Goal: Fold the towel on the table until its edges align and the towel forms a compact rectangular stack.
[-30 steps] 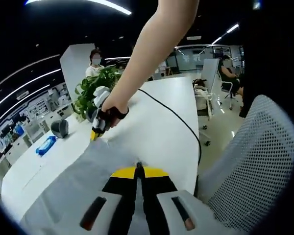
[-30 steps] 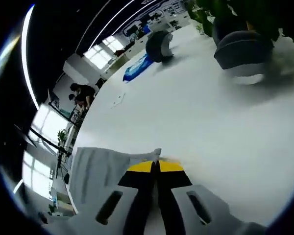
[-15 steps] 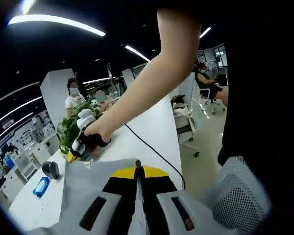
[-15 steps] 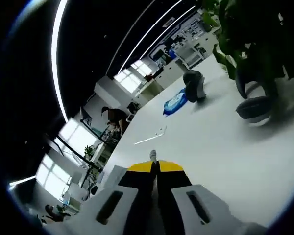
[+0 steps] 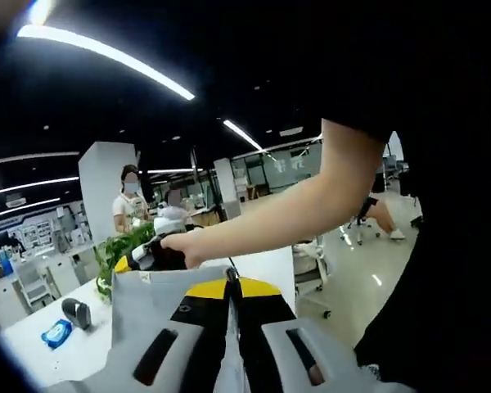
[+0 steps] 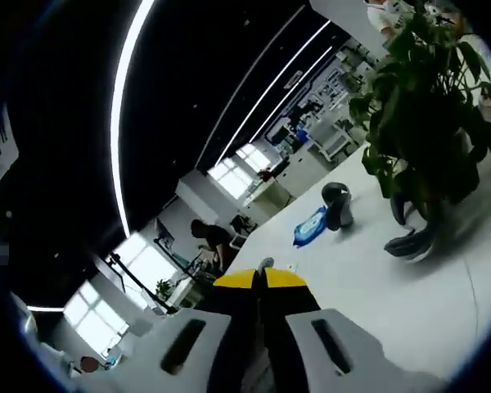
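The grey towel (image 5: 139, 315) hangs lifted above the white table (image 5: 69, 356), held by two corners. My left gripper (image 5: 231, 283) is shut on its near corner, the cloth draping down to the left of the jaws. The right gripper (image 5: 124, 265), held by a gloved hand, pinches the far corner at the towel's upper left edge. In the right gripper view my right gripper (image 6: 262, 275) is shut, with a small tip of the towel (image 6: 265, 264) sticking out past the jaws above the table (image 6: 376, 286).
A potted plant (image 6: 425, 123) stands on the table, with a blue packet (image 6: 311, 227) and a dark round device (image 6: 337, 205) beyond it. The person's bare arm (image 5: 311, 205) crosses the left gripper view. People stand behind the plant (image 5: 119, 250).
Both grippers have risen with the towel, lifting it off the table. Both views now tilt up toward the room and ceiling lights.
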Tool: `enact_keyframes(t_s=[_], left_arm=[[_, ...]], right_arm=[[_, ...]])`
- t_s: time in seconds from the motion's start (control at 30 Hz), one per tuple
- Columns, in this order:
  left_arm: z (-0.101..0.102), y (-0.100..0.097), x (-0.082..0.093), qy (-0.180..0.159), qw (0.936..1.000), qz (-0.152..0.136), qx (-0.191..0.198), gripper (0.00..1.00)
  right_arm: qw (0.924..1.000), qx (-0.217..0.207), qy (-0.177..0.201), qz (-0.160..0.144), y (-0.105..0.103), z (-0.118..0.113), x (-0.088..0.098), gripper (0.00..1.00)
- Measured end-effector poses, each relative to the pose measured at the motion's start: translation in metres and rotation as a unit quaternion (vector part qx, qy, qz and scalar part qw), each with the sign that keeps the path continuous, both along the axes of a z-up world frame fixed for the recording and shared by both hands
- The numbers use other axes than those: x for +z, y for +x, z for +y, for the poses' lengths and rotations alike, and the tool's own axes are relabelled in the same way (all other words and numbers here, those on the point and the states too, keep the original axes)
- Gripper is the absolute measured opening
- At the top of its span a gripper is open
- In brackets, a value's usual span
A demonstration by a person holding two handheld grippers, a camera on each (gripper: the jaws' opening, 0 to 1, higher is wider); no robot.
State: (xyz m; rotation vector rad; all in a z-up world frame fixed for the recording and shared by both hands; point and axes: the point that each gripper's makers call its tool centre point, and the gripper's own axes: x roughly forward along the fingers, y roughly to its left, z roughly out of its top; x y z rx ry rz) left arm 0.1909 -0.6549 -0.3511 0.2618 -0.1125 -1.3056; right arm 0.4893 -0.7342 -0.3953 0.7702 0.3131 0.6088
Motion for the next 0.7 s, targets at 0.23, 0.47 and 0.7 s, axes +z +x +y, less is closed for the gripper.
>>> enact_keyframes(t_s=[0.23, 0.47, 0.7], left_arm=[[-0.018, -0.011, 0.034, -0.073, 0.9953, 0.054, -0.032, 0.03], [-0.016, -0.007, 0.039, -0.075, 0.9959, 0.045, -0.019, 0.03], [0.013, 0.007, 0.043, -0.091, 0.9936, 0.06, 0.03, 0.03]], right_arm=[[0.9995, -0.006, -0.003, -0.032, -0.01, -0.017, 0.035, 0.0], [0.9992, -0.006, -0.023, -0.032, -0.004, -0.019, 0.042, 0.0], [0.9997, 0.002, -0.018, -0.017, 0.005, -0.002, 0.036, 0.0]])
